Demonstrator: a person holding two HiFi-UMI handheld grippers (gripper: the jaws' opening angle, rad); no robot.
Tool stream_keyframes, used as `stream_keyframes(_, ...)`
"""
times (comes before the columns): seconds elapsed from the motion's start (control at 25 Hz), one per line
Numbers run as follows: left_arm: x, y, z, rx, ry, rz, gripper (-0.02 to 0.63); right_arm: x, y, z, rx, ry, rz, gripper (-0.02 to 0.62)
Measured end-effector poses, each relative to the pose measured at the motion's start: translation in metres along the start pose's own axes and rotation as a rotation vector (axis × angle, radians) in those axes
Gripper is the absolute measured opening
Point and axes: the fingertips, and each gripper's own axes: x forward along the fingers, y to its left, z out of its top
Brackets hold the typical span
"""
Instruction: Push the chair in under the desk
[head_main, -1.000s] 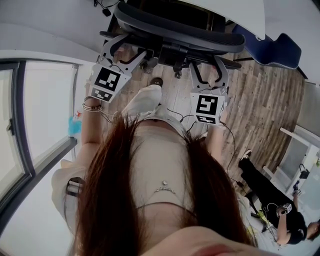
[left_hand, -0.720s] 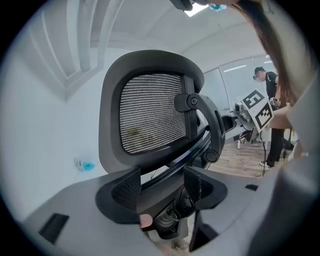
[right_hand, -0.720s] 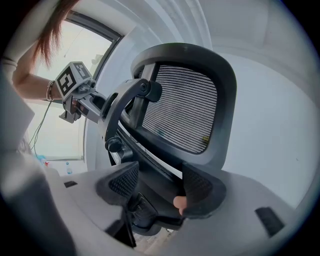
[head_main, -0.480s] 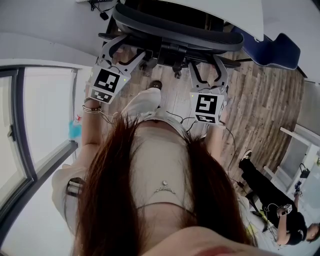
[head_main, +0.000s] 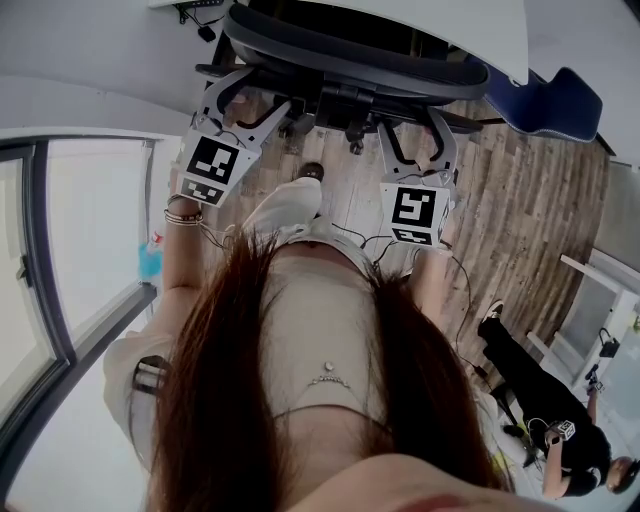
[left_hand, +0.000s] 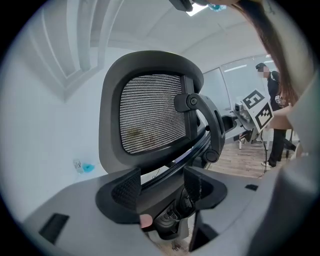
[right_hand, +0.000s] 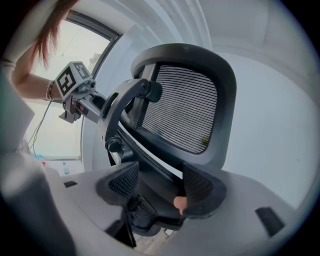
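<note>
In the head view, the black chair (head_main: 350, 55) stood at the edge of the white desk (head_main: 505, 30), with the left gripper (head_main: 250, 100) and right gripper (head_main: 415, 140) at its back. In the left gripper view, wide jaws straddled the dark frame below the mesh headrest (left_hand: 152, 120). The right gripper view showed likewise: jaws wide, frame between them.

Daylight pours through the window (head_main: 90, 250) at nine o'clock of the head view, bleaching the glass almost white; the floor (head_main: 530, 200) at three o'clock is evenly lit, with soft shadow beneath the chair (head_main: 350, 70) at twelve. The hair (head_main: 230, 400) at six o'clock is blurred. Both gripper views bend hard at their edges (black corners all round); their foreground at six o'clock is soft, the mesh headrest (left_hand: 150, 112) sharp.
</note>
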Motion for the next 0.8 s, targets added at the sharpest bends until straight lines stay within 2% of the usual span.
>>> stream_keyframes(0.4,0.012,0.014,0.0,-0.005,0.003,-0.004,0.264,0.018,-0.006,0.003,0.001,-0.001,-0.002,0.279)
stream_keyframes(0.68,0.024,0.026,0.003,-0.006,0.0,-0.008,0.264,0.028,-0.016,-0.002,0.009,0.042,-0.023,0.279)
stream_keyframes(0.8,0.031,0.031,0.004,-0.005,0.0,-0.01,0.264,0.038,-0.017,0.005,0.005,0.012,-0.012,0.279)
